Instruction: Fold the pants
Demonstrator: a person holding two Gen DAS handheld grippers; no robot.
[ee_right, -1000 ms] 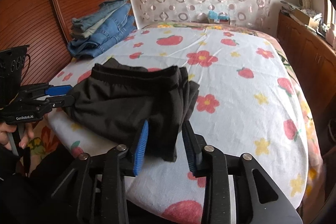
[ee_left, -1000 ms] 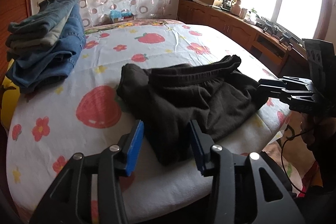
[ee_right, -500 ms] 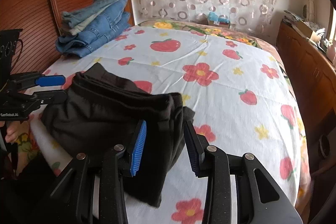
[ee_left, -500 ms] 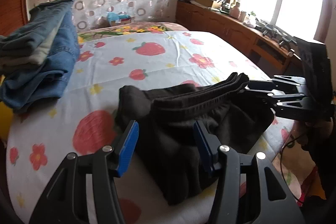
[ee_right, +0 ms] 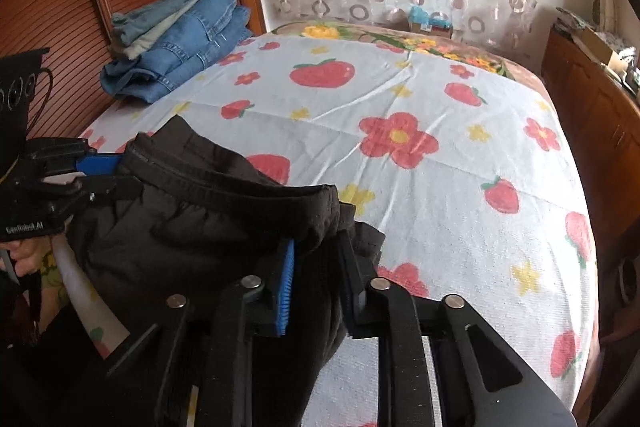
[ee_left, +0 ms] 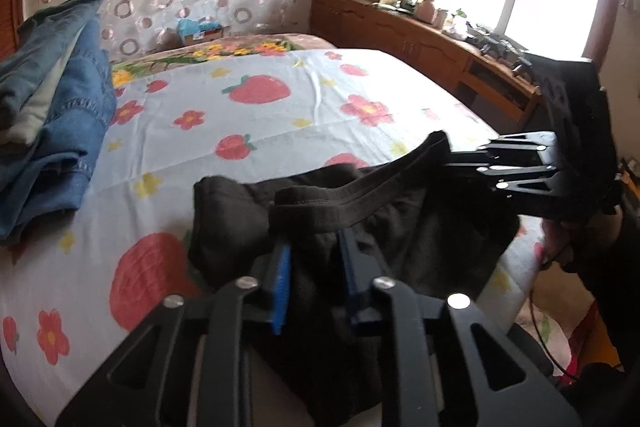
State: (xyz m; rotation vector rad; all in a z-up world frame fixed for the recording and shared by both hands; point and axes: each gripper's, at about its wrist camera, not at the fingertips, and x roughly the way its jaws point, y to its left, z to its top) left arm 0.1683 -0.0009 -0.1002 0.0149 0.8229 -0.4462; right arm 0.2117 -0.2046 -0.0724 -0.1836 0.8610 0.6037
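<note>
Black pants [ee_left: 400,227] lie bunched at the near edge of the bed, waistband toward the far side; they also show in the right wrist view [ee_right: 192,227]. My left gripper [ee_left: 314,255] has its jaws closed in on the waistband's left end. My right gripper [ee_right: 318,267] has its jaws closed in on the waistband's right end. Each gripper shows in the other's view: the right one [ee_left: 460,161] at the waistband's far end, the left one [ee_right: 116,173] likewise. The waistband is lifted and stretched between them.
The bed [ee_right: 440,187] has a white sheet printed with strawberries and flowers. A stack of folded blue jeans [ee_right: 180,35] sits at its far left corner by a wooden panel. A wooden cabinet [ee_left: 420,39] runs under the window on the right.
Both grippers moved forward onto the waistband and closed on it. The waistband has risen off the sheet and pulled taut between them.
</note>
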